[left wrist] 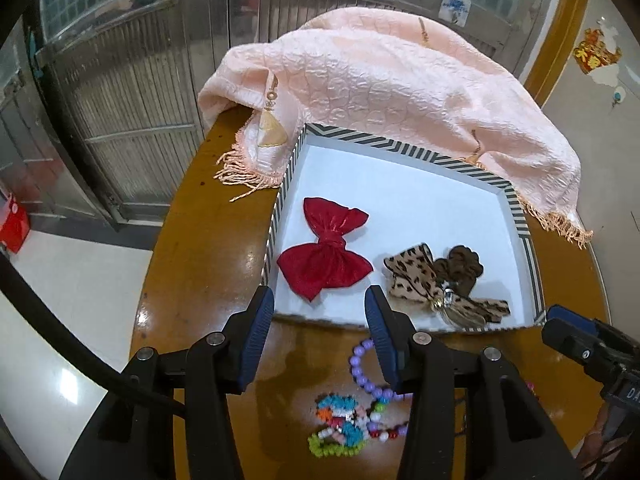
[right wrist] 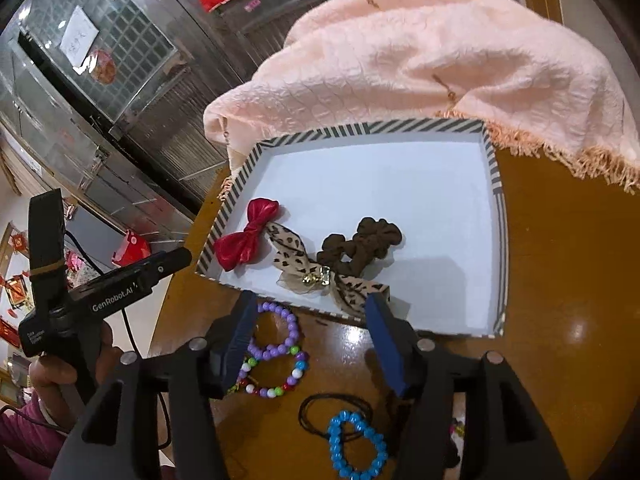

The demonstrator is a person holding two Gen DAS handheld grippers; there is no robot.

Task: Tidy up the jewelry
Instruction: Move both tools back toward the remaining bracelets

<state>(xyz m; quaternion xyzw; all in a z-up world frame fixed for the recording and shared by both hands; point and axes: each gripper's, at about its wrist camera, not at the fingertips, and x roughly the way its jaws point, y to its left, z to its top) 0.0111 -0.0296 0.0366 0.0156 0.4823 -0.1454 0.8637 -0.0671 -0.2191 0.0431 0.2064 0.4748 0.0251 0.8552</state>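
Observation:
A striped-rim tray [left wrist: 400,148] [right wrist: 360,128] with a white floor holds a red bow [left wrist: 324,256] [right wrist: 248,236], a leopard-print bow [left wrist: 416,276] [right wrist: 292,252] and a brown scrunchie [left wrist: 460,264] [right wrist: 368,240]. On the table in front of the tray lie a purple bead bracelet [left wrist: 354,360] [right wrist: 293,326], a heap of multicolour bracelets [left wrist: 340,424] and a blue bead bracelet [right wrist: 347,416]. My left gripper [left wrist: 319,300] hangs open above the tray's near edge, nothing between its pads. My right gripper [right wrist: 312,302] is open too, empty, above the same edge.
A pink fringed cloth [left wrist: 380,80] [right wrist: 440,52] is bunched behind the tray on the round brown table [left wrist: 200,260] [right wrist: 560,260]. A hand [right wrist: 52,372] holds the left gripper's handle. Metal doors stand beyond the table; the floor drops away on the left.

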